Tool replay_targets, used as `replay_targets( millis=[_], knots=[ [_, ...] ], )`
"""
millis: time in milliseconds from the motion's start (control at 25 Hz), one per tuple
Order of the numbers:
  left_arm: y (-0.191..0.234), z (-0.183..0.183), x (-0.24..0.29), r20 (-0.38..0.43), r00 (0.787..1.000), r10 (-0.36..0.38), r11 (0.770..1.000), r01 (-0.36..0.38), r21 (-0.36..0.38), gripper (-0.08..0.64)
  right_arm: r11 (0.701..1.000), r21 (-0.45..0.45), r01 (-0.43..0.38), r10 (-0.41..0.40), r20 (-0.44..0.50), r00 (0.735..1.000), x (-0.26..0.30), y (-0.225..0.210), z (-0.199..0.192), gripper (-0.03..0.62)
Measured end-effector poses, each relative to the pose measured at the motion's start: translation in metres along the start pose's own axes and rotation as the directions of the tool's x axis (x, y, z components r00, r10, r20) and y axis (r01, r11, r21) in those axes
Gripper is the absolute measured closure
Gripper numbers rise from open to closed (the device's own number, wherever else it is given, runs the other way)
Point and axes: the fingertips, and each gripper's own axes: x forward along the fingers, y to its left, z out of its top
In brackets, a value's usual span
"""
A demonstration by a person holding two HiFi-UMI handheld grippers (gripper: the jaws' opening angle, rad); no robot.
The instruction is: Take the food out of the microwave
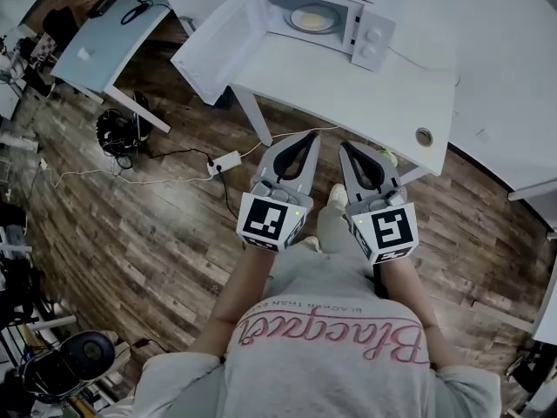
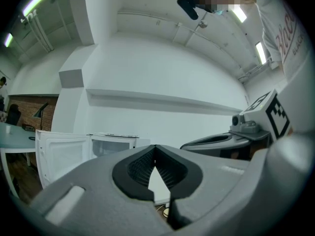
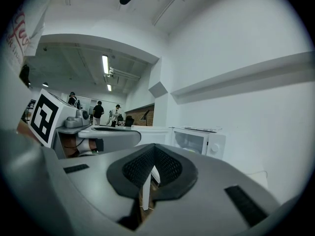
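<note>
Right now, from the head view, one microwave (image 1: 369, 40) sits on the white table (image 1: 348, 94) with its door (image 1: 213, 46) swung wide open. One plate of food (image 1: 313, 18) lies inside it, and nothing touches it. Two claws point at the table from well apart: the left claw (image 1: 310, 136) and the right claw (image 1: 346, 144), side by side. Both are pinched closed and hold nothing.

From the left gripper view, the left claw (image 2: 155, 149) has its two tips pressed together with nothing between them. The microwave (image 2: 112, 142) shows far ahead, past the tips.

From the right gripper view, the right claw (image 3: 154, 147) is closed and empty too. The microwave (image 3: 199, 140) stands ahead, a bit to the side. Three people (image 3: 98, 111) stand far off in the room.

I think this is the walking-up step. Next, I think a claw must get close, open up, go in through the doorway and grab the plate by its edge without tipping it.
</note>
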Motion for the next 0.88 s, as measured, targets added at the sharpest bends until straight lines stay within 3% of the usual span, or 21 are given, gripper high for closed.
replay_targets(
  millis=[440,880],
  knots=[
    [0.034,-0.008,0.040,-0.003,1.000,0.016,1.000,-0.016,-0.018,0.556,1.000,-0.006,-0.020,0.020,0.005,1.000,0.051,-0.028,-0.001,0.583],
    [0.081,-0.012,0.112,-0.016,0.999,0.033,0.999,-0.033,-0.027,0.556,0.999,-0.029,-0.045,0.045,-0.003,0.999,0.119,-0.080,0.004,0.583]
  ],
)
